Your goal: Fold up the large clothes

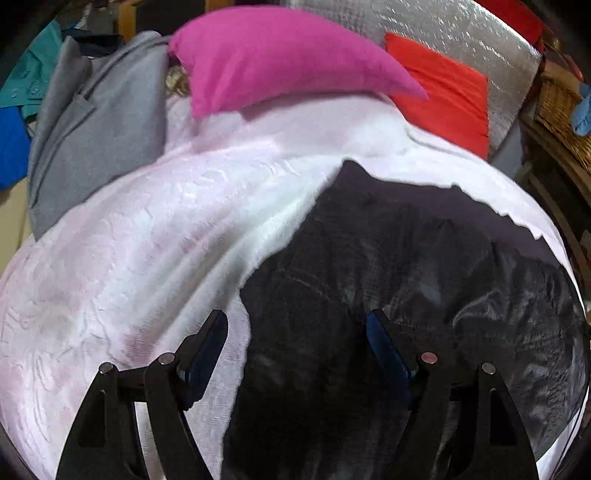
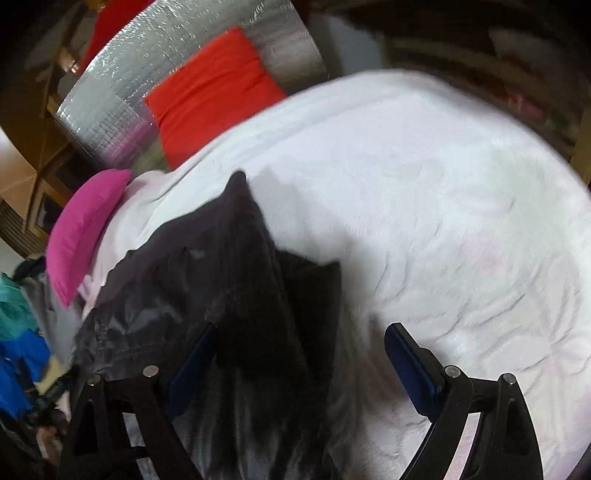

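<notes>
A large black garment (image 1: 388,266) lies spread on a white bedspread (image 1: 155,229). In the left wrist view my left gripper (image 1: 297,325) hangs over the garment's left edge, jaws wide apart, nothing between the blue pads. In the right wrist view the same black garment (image 2: 229,277) lies partly doubled over, with a pointed corner toward the far side. My right gripper (image 2: 301,338) hovers over its right edge, jaws wide, one finger (image 2: 192,358) above the dark cloth and the other over the white bedspread (image 2: 424,192). Neither gripper holds cloth.
A pink pillow (image 1: 280,55) and a red cushion (image 1: 443,92) lie at the head of the bed against a silver foil panel (image 1: 424,22). A grey garment (image 1: 96,122) with teal and blue clothes lies at the left. A wicker basket (image 1: 557,107) stands at the right.
</notes>
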